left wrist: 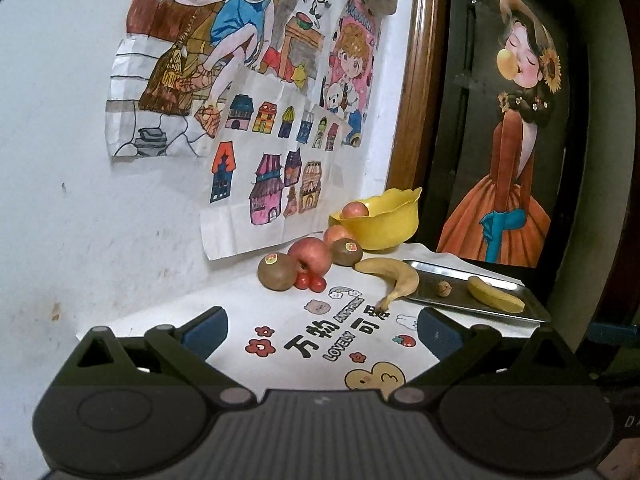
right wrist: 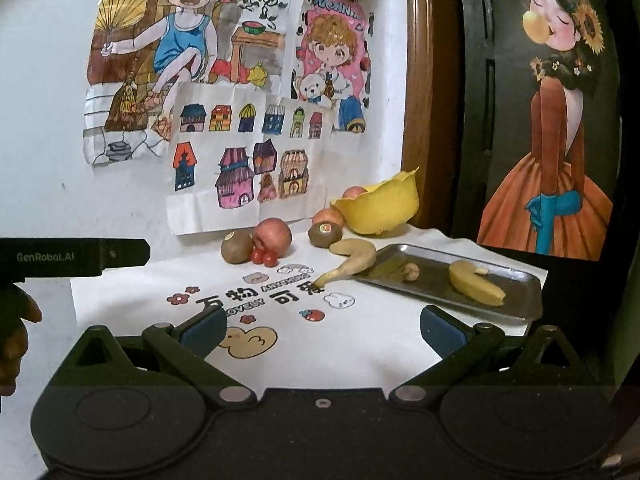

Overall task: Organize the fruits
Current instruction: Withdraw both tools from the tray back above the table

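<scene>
- Hovering over the white printed cloth [left wrist: 248, 296], your left gripper [left wrist: 322, 330] has its blue-padded jaws spread wide, holding nothing.
- Your right gripper [right wrist: 323, 330] is likewise spread and empty, well short of the fruit.
- Against the wall sit a red apple [left wrist: 310, 255], two kiwis [left wrist: 276, 271] [left wrist: 347, 251] and small red fruits [left wrist: 310, 281].
- One banana [left wrist: 394, 278] lies just beside the steel tray [left wrist: 472, 307]; another banana [left wrist: 495, 294] and a walnut [left wrist: 444, 289] lie in it.
- The yellow bowl [left wrist: 384, 226] holds one apple [left wrist: 354, 211]; a further apple [left wrist: 337, 234] sits in front of it.
</scene>
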